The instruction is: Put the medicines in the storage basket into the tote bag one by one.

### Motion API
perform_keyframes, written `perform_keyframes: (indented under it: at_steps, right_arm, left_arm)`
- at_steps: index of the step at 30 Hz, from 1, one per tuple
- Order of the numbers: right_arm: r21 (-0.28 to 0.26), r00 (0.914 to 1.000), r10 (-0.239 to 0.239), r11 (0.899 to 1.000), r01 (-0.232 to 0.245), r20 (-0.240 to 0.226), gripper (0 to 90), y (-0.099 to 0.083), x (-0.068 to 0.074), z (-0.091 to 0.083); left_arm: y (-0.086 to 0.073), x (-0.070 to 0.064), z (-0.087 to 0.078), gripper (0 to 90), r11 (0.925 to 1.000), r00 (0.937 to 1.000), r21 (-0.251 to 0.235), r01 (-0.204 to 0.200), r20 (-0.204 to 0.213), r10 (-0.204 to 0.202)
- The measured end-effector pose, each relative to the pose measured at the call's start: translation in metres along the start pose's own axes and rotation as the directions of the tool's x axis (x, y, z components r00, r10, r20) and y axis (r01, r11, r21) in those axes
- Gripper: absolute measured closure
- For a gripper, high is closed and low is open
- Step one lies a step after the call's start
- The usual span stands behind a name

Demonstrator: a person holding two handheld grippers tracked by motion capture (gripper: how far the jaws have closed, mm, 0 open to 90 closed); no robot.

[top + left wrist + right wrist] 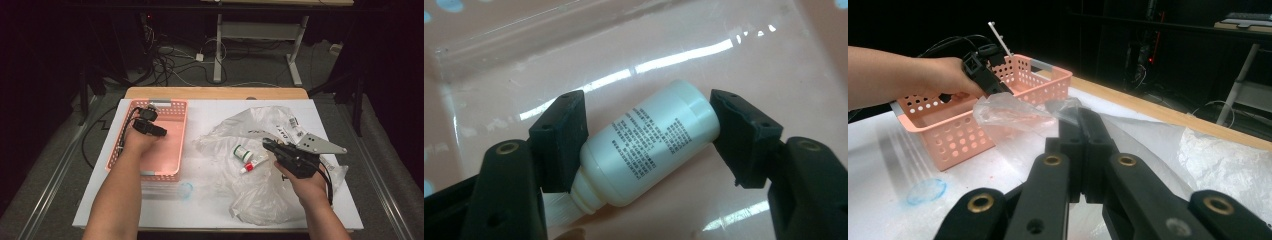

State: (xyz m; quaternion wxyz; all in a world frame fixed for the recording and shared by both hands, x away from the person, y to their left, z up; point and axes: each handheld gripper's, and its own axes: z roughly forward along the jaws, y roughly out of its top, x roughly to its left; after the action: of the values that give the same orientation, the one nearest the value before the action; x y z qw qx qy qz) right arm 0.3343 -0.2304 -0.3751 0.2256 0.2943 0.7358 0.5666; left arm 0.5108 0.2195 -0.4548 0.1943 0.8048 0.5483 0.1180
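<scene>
Bottle (649,145) lies on its side on the pink basket (176,107) floor, between the left gripper's (646,140) wide-spread jaws, pads just beside each end. Right gripper (1080,117) is pinched tight on the clear bag (260,125); a small jar (243,152) and tube (253,163) lie nearby on the plastic.

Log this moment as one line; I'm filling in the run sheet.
left gripper: in pink basket, fingers astride white bottle | right gripper: shut on plastic bag | small jar, tube on bag
</scene>
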Motion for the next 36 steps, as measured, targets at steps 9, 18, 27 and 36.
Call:
perform_keyframes:
  at_steps: [9, 18, 27, 36]
  right_arm:
    - [-0.004, 1.0, 0.001, 1.0, -0.001, 0.003, 90.0, 0.0, -0.001, 0.0]
    - [-0.003, 1.0, -0.001, 1.0, 0.001, -0.001, 90.0, 0.001, 0.001, 0.0]
    - [-0.006, 1.0, 0.0, 1.0, 0.0, -0.005, 90.0, 0.002, 0.002, 0.0]
    - [-0.006, 1.0, 0.001, 1.0, -0.001, -0.003, 90.0, 0.002, 0.002, 0.001]
  left_arm:
    - [0.002, -0.007, -0.015, 33.1, 0.9988, 0.9997, -0.049, 0.004, 0.024, -0.003]
    - [-0.01, -0.022, -0.038, 33.1, 0.9948, 0.9985, -0.101, 0.011, 0.054, -0.006]
    - [-0.032, -0.031, -0.061, 33.2, 0.9888, 0.9977, -0.147, 0.024, 0.066, -0.014]
    - [-0.059, -0.062, -0.092, 33.2, 0.9634, 0.9944, -0.262, -0.06, 0.068, 0.08]
